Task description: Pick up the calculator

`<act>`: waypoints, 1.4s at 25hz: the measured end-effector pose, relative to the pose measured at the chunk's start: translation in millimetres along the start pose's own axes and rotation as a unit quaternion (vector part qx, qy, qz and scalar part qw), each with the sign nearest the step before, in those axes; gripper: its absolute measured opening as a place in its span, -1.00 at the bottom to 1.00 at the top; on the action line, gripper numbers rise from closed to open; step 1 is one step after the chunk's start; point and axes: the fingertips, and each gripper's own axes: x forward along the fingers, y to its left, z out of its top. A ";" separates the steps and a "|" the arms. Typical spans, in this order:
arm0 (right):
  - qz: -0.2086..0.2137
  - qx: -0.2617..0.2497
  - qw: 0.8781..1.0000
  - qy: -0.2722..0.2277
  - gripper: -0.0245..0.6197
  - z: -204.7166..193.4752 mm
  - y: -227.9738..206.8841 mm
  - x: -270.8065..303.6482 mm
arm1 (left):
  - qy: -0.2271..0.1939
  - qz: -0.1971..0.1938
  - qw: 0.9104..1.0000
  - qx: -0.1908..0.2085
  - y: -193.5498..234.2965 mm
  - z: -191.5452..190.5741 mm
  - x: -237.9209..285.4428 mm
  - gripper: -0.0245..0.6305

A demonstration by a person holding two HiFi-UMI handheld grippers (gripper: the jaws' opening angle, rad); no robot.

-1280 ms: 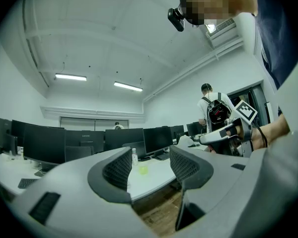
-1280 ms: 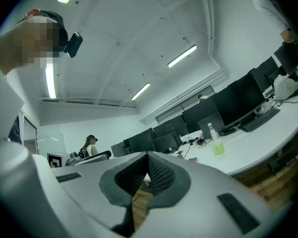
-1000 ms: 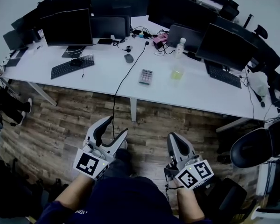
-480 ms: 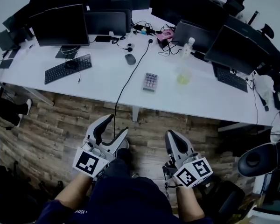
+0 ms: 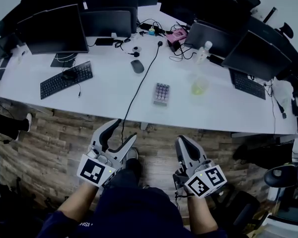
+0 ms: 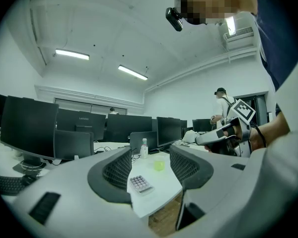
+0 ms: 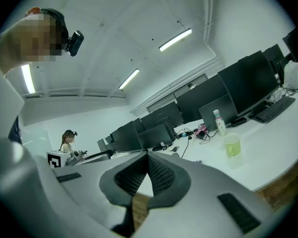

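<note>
The calculator [image 5: 161, 93], small and grey with purple keys, lies flat on the white desk [image 5: 114, 90] near its front edge; the left gripper view frames the calculator [image 6: 140, 183] between the jaws, far off. My left gripper [image 5: 120, 133] is held low over the wooden floor, short of the desk, open and empty. My right gripper [image 5: 183, 144] hangs beside it, also short of the desk, its jaws shut with nothing between them. In its own view the right gripper [image 7: 146, 158] shows pads pressed together.
On the desk stand a yellow-green cup [image 5: 199, 87], a clear bottle [image 5: 203, 51], a mouse [image 5: 137, 66], a black keyboard [image 5: 66, 79], several monitors [image 5: 52, 29] and a black cable [image 5: 137, 90] running off the front edge. A second person [image 6: 222, 104] stands at the back right.
The desk has drawn nearer and lower in the head view as I step forward. Both grippers keep their pose, left open and right shut.
</note>
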 end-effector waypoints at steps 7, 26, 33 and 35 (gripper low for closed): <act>-0.019 0.000 1.000 0.005 -0.91 8.1 -10.0 44.5 | 0.003 -0.015 1.000 -0.014 42.1 -1.0 29.2 -0.14; -0.039 -0.009 0.999 -0.006 -0.91 32.6 -10.1 92.9 | -0.001 -0.051 0.999 -0.012 79.1 11.9 56.7 -0.14; -0.043 0.002 0.999 -0.001 -0.91 31.0 -31.9 98.1 | 0.016 -0.051 0.998 -0.023 77.6 0.0 77.3 -0.14; -0.041 0.007 0.999 0.004 -0.91 28.4 -38.9 101.3 | 0.024 -0.048 0.998 -0.027 78.0 -5.9 83.9 -0.14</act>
